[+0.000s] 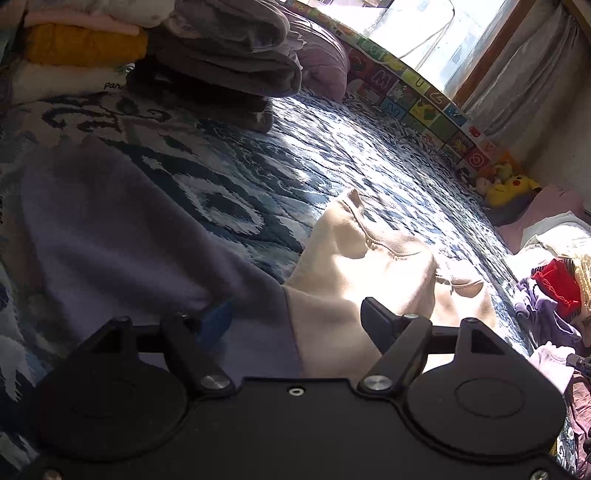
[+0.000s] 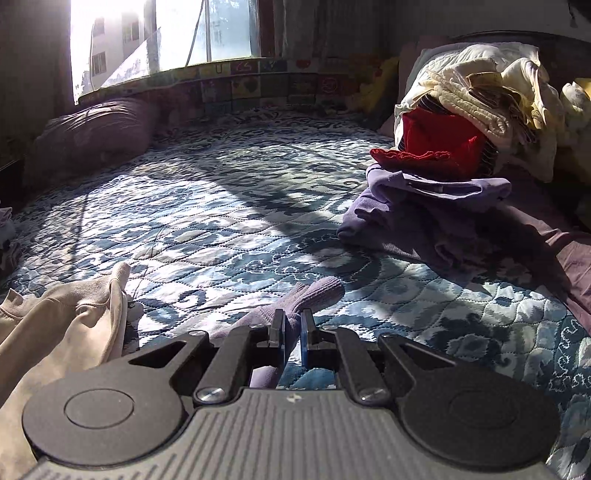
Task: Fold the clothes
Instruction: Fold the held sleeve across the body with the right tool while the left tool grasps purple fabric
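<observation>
Sunlit window, patterned quilt — perhaps curtains

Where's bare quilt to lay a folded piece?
Free: the sunlit middle of the quilt, between the purple pillow and the unfolded heap. Crowded: folded stacks at the far left corner, beige garment and purple sleeve near the grippers.

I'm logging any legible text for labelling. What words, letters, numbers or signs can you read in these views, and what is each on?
"pan", then cut off: dark script on the white folded garment at the bottom of the stack.
"M", "U": single letters on squares of the colourful tile border under the window; the other squares carry pictures or marks too blurred to read.
"U": the same border in the right wrist view; the rest is too dim.
</observation>
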Demonstrator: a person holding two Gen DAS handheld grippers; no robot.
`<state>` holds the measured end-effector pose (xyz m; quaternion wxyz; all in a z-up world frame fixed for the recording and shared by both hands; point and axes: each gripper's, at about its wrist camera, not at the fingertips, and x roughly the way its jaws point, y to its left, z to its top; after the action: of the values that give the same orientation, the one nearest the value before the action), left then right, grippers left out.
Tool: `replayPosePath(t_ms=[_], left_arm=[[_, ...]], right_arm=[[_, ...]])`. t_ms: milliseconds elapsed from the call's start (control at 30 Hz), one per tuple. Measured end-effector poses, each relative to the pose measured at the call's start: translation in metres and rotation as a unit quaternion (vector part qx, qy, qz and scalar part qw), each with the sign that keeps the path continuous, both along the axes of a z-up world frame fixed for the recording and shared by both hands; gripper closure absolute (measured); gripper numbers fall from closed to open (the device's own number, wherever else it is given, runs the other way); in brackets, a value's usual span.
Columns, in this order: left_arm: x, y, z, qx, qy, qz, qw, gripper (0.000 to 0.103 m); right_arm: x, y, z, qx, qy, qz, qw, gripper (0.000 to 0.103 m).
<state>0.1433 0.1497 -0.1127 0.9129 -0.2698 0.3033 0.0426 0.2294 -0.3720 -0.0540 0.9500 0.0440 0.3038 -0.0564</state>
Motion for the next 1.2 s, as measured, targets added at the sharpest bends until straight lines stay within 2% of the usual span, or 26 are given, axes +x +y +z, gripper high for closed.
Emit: replayPosePath(t_ms=[133,433,500,567,700,733,767,833,900,1000,1033,1133,1200], left_arm=[[0.001,0.0,-0.001,-0.001,0.002,0.0,1.0,0.026],[0.001,-0.002,-0.002,0.0,0.0,-0.005,1.0,0.026],[0.0,-0.003,-0.001,0.002,-0.002,-0.008,1.0,0.026],[-0.002,-0.008,0.003,0.003,-0.012,-0.018,0.9998,0.026],[-0.011,-0.041,0.017,0.029,-0.06,-0.099,0.9929,0.028],[-0.014,-0.054,0.021,0.039,-0.074,-0.128,0.9882,0.028],[-0.018,-0.074,0.025,0.055,-0.089,-0.17,0.9798,0.028],[-0.027,-0.112,0.029,0.078,-0.114,-0.246,0.9593,0.028],[-0.038,-0.153,0.03,0.105,-0.133,-0.319,0.9326,0.029],[-0.054,-0.21,0.023,0.146,-0.145,-0.404,0.8914,0.03],[-0.057,-0.221,0.018,0.161,-0.146,-0.416,0.883,0.03],[-0.058,-0.244,0.002,0.193,-0.139,-0.448,0.8616,0.032],[-0.058,-0.256,-0.009,0.212,-0.132,-0.467,0.8483,0.034]], right_arm=[[0.0,-0.018,-0.011,-0.024,0.025,-0.016,0.999,0.094],[-0.01,-0.033,-0.038,-0.039,0.064,-0.035,0.997,0.092],[-0.01,-0.034,-0.039,-0.054,0.067,-0.049,0.995,0.081],[-0.013,-0.04,-0.034,-0.044,0.065,-0.048,0.996,0.079],[-0.014,-0.049,-0.031,-0.035,0.061,-0.055,0.996,0.067],[-0.013,-0.052,-0.03,-0.03,0.061,-0.058,0.996,0.067],[-0.011,-0.054,-0.031,-0.018,0.065,-0.059,0.996,0.066],[-0.008,-0.059,-0.034,0.007,0.071,-0.062,0.996,0.064],[-0.001,-0.064,-0.039,0.034,0.089,-0.066,0.993,0.052],[0.005,-0.062,-0.048,0.037,0.102,-0.069,0.992,0.048],[0.008,-0.061,-0.05,0.03,0.108,-0.068,0.991,0.048],[0.015,-0.059,-0.058,0.024,0.125,-0.056,0.99,0.052],[0.015,-0.058,-0.061,0.022,0.129,-0.038,0.991,0.072]])
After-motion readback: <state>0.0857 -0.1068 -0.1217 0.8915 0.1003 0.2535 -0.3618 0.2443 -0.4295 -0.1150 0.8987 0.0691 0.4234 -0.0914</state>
